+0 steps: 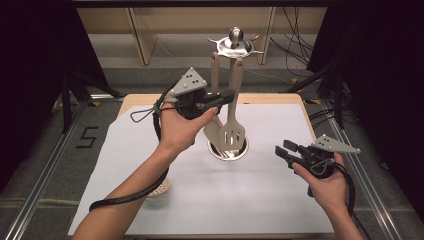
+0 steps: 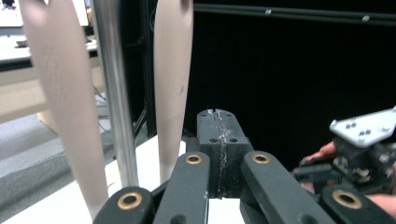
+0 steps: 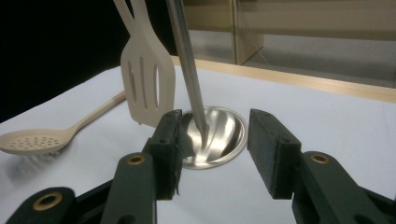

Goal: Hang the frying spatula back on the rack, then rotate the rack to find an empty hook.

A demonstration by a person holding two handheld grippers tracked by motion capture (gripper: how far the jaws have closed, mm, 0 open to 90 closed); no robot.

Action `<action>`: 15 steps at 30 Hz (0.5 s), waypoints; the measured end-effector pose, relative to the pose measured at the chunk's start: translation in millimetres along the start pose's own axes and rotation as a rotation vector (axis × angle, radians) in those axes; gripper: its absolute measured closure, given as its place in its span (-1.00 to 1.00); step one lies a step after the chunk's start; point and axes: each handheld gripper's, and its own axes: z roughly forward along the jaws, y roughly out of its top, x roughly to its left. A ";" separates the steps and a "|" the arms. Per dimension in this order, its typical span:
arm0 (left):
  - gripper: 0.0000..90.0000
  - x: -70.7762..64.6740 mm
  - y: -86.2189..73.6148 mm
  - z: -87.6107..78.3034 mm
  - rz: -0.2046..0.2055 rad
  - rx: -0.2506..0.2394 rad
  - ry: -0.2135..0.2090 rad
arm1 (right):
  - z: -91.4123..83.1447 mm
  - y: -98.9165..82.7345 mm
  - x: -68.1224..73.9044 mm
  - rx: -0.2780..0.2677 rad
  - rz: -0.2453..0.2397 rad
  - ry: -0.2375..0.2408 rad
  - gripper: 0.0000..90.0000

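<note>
In the middle of the white tabletop [image 1: 260, 200], a metal utensil stand with a round shiny base [image 1: 228, 150] and a thin upright pole [image 3: 187, 70] is standing. Two beige utensils are hanging from its top: a beige slotted spatula [image 1: 233, 131] and a second beige utensil with a plain handle [image 1: 215, 75]. Both are hanging with the long axis vertical, handle up and blade down toward the base.

The left hand [image 1: 182, 130] is raised above the tabletop, with the forearm coming in from the bottom and rising toward the stand. It is holding the left hand-held gripper [image 1: 231, 95] about level, pointing to the right at the hanging handles. Its jaws are pressed fully together with nothing between them, as the left gripper view is showing. In that view the two beige handles [image 2: 170, 84] and the pole are standing just beyond the closed tips and to their left, close but not touching.

The right hand [image 1: 327, 187] is staying low at the right side of the tabletop. The right hand-held gripper [image 1: 280, 150] is pointing left toward the stand's base, with its jaws standing wide and empty. In its view, the spatula blade is hanging near the pole, left of it.

A beige perforated spoon [image 3: 42, 139] is lying flat on the tabletop, left of the stand, well apart from both grippers.
</note>
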 end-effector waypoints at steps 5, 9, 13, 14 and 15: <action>0.99 -5.2 11.3 2.3 0.005 -0.029 -0.004 | -1.8 -0.4 0.4 -0.009 0.004 -0.003 0.25; 0.99 -6.6 16.0 5.9 0.009 -0.033 -0.012 | -1.4 0.0 -1.9 -0.012 -0.004 -0.007 0.26; 0.99 -7.8 18.1 10.8 0.004 -0.038 -0.011 | 0.8 1.8 -2.8 -0.016 -0.012 0.006 0.25; 0.99 -8.2 18.8 11.4 0.006 -0.038 -0.012 | 0.6 2.4 -0.6 -0.013 -0.002 0.004 0.26; 0.99 -8.7 20.4 12.5 0.004 -0.044 -0.008 | 1.0 2.9 0.1 -0.014 -0.001 0.009 0.25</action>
